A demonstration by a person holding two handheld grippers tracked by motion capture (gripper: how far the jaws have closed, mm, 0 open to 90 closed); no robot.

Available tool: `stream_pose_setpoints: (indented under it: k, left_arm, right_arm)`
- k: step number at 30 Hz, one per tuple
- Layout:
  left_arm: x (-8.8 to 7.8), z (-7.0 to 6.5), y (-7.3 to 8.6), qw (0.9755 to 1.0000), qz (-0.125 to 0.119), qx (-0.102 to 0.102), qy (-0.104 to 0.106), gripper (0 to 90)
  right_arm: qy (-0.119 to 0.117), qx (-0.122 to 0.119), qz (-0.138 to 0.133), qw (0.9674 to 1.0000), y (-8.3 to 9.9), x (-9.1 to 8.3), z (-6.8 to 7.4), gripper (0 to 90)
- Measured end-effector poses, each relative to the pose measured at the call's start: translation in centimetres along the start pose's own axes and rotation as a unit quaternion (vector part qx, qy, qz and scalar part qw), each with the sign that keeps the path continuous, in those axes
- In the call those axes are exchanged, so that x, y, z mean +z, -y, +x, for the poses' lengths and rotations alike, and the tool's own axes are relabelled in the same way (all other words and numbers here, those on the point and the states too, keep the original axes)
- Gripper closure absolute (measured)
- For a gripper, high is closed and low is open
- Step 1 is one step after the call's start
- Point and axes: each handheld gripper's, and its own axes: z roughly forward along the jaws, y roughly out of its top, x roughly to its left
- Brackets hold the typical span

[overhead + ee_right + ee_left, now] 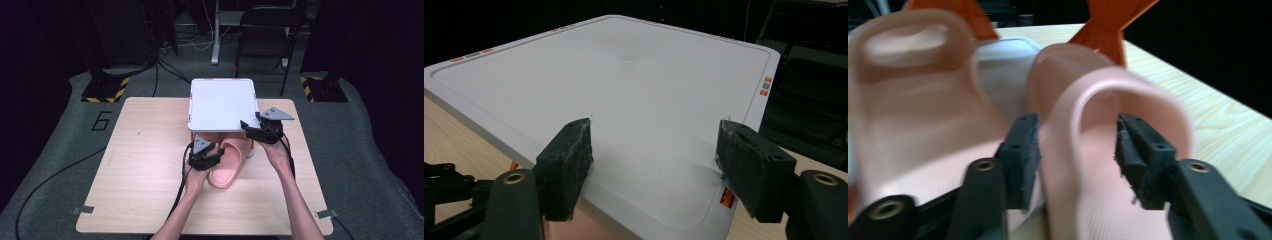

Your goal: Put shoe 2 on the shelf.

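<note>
My left fingers [1075,162] stood half apart around the slipper [229,164] strap at mid-desk [150,165], gripping nothing. My right fingers [654,170] held the white lid [223,104] corner; it could slip and fall on both slippers.

A lab or studio: black curtains, hazard-striped stand bases [105,91], floor cables, a numbered grey mat [65,140]

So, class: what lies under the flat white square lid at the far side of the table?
Two pink rubber slippers poke out from under the white lid, beside orange box edges. Their front parts and the box's inside are covered.
</note>
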Motion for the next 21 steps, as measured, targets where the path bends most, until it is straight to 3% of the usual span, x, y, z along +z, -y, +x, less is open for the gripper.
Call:
stream_pose_setpoints:
  k: [2,6,8,12,15,19,21]
  left_arm:
    - [0.7,-0.5,-0.4,0.9999,0.005,0.013,-0.002,61.9]
    - [1.6,-0.5,-0.6,0.9997,0.014,0.003,-0.021,74.5]
    - [1.7,-0.3,-0.3,0.9991,0.009,0.005,-0.041,79.4]
    - [1.4,-0.2,-0.3,0.9975,0.002,-0.002,-0.071,82.4]
    - [1.4,-0.4,-0.1,0.9953,-0.009,-0.025,-0.093,81.8]
    - [1.5,-0.4,0.1,0.997,-0.018,-0.032,-0.068,71.4]
    - [1.1,-0.1,0.1,0.9988,-0.017,-0.015,-0.043,63.1]
  right_arm:
    - [0.0,0.0,0.0,1.0,0.0,0.0,0.0,30.4]
    - [-0.001,0.003,-0.005,1.0,0.1,0.0,-0.1,30.4]
    - [-0.001,0.002,-0.001,1.0,0.0,0.0,-0.1,30.4]
    - [-0.002,0.003,-0.003,1.0,0.0,0.0,-0.1,30.4]
    - [-0.001,0.003,-0.004,1.0,0.0,0.1,0.0,30.4]
    - [0.0,0.001,-0.001,1.0,0.0,0.0,0.0,30.4]
    - [0.001,0.001,-0.002,1.0,0.0,-0.1,0.0,30.4]
